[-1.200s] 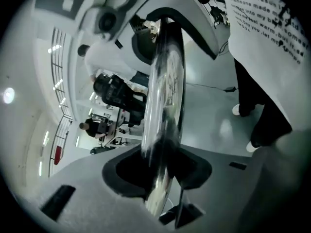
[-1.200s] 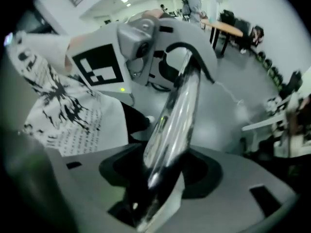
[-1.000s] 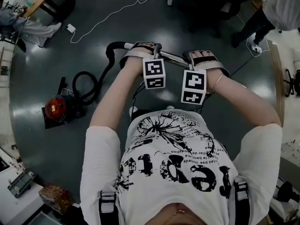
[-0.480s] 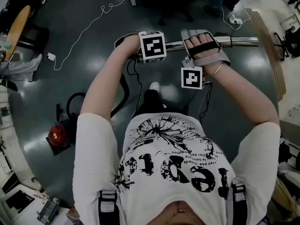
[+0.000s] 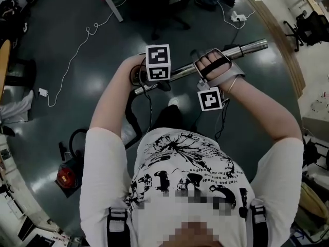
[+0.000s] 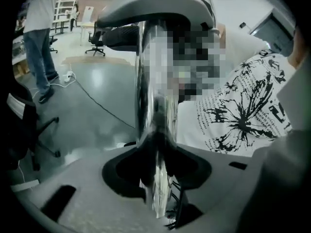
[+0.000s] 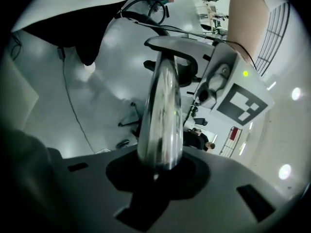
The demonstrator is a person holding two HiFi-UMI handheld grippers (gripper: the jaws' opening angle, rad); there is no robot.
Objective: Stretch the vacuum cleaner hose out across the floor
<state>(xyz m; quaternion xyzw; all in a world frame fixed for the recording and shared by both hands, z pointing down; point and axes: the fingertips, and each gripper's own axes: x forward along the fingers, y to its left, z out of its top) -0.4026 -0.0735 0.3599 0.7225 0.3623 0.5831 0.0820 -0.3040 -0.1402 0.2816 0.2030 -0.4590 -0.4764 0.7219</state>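
The hose (image 5: 132, 122) is not laid out on the floor (image 5: 77, 76) yet. It curls by the red vacuum cleaner (image 5: 67, 174), so most of the job looks left to do. The left gripper (image 6: 155, 166) squeezes the shiny metal tube (image 5: 247, 47) in its jaws. The right gripper (image 7: 160, 161) jaws have just been closing on the tube too. The shirt (image 5: 190, 179) has words on it, too jumbled to read.

Bare floor (image 5: 61, 107) lies open on the left, crossed by a white cable (image 5: 88, 31). An office chair (image 5: 169, 6) and table leg (image 5: 110, 3) block ahead, wooden planks (image 5: 280, 40) the right, the vacuum cleaner (image 5: 67, 175) lower left.
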